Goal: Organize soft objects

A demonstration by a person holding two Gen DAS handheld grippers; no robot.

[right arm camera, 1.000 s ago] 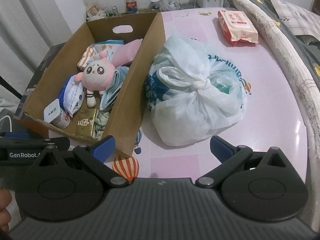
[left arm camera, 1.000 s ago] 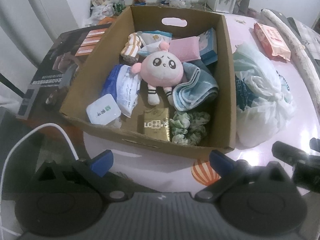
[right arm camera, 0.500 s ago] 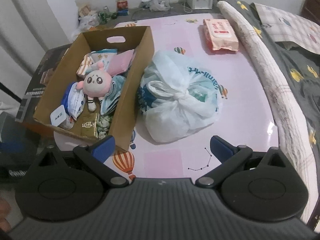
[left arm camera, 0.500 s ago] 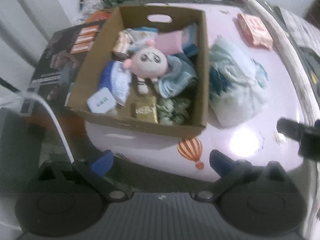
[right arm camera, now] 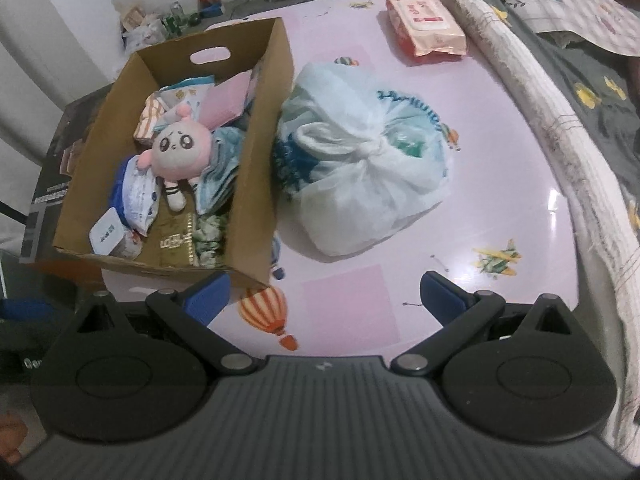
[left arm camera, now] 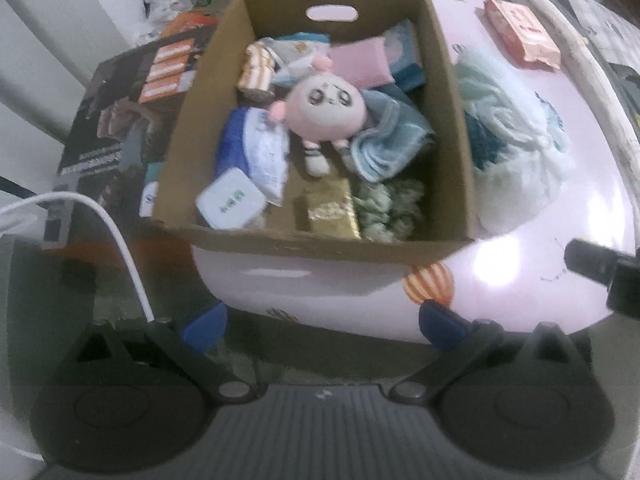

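Pink tabletop (right arm camera: 500, 184): cardboard box (right arm camera: 260, 184) of soft items at left edge, tied plastic bag (right arm camera: 372, 184) touching it. Left gripper (left arm camera: 322, 322) and right gripper (right arm camera: 324, 294) both spread, empty. Probably pre-grasp; next, pick one, maybe the plush doll (right arm camera: 182, 150).

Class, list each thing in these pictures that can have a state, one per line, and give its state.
Cardboard box: open-topped, filled.
Plush doll: lying face up in box.
Plastic bag: knotted shut, beside box.
Wipes pack: flap closed.
Left hand-held gripper: open, empty.
Right hand-held gripper: open, empty.
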